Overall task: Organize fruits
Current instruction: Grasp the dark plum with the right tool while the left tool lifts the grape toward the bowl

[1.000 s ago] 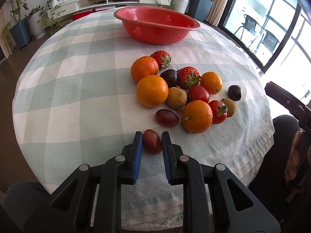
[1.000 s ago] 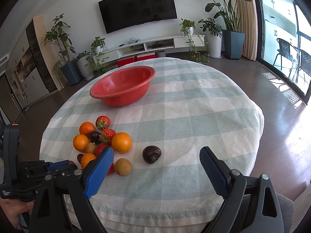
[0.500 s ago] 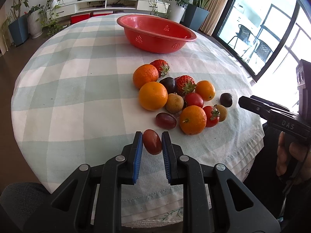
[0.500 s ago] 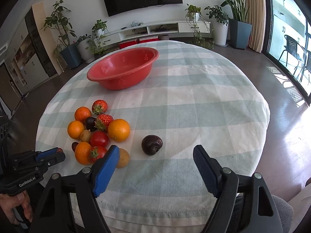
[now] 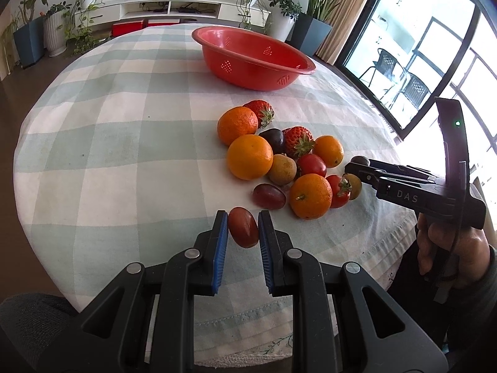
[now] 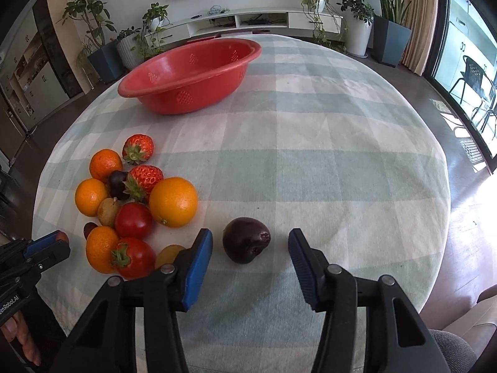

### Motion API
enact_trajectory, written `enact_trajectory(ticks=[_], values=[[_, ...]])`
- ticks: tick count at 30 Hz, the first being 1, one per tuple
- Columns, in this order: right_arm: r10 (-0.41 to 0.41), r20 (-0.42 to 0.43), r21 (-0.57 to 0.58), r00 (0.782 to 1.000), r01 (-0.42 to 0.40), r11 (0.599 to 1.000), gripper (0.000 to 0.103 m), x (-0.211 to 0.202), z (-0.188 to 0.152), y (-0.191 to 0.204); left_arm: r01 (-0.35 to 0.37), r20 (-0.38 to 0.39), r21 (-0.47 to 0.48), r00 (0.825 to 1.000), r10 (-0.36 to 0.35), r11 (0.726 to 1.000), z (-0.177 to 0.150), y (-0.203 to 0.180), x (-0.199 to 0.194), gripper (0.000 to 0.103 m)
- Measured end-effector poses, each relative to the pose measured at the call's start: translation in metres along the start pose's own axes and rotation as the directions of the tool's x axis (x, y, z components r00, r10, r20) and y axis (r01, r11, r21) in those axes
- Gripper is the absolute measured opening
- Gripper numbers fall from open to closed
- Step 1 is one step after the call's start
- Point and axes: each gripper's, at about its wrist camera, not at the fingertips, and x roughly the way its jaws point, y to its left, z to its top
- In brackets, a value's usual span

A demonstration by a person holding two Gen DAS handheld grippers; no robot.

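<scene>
My left gripper [image 5: 243,228] is shut on a small dark red grape [image 5: 243,227] and holds it above the near table edge. A pile of fruit [image 5: 279,158] with oranges, strawberries, tomatoes and grapes lies ahead to the right. A red basket [image 5: 251,59] stands empty at the far side. My right gripper [image 6: 250,244] is open, its jaws on either side of a dark purple fruit [image 6: 246,244] that lies alone on the cloth. The pile [image 6: 133,205] is to its left, the basket [image 6: 189,76] beyond.
The round table has a green and white checked cloth [image 6: 326,143]. The right gripper's body [image 5: 416,189] shows at the right of the left wrist view, beside the pile. Plants and a TV bench stand behind the table.
My right gripper has moved forward and down until its open jaws straddle the dark purple fruit. My left gripper has lifted slightly and turned, still shut on the grape.
</scene>
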Motion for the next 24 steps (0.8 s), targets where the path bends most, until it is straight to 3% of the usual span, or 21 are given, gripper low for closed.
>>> enact_trajectory(ticks=[9, 24], values=[[-0.027, 0.02, -0.072, 0.999, 0.029, 0.997, 0.034, 0.002, 0.0, 0.009, 0.009, 0.0, -0.006, 1.0, -0.009, 1.0, -0.002, 0.002, 0.003, 0.018], [0.002, 0.072, -0.055, 0.997, 0.002, 0.998, 0.032, -0.013, 0.003, 0.006, 0.007, 0.018, -0.002, 1.0, -0.007, 1.0, 0.001, 0.003, -0.001, 0.018]])
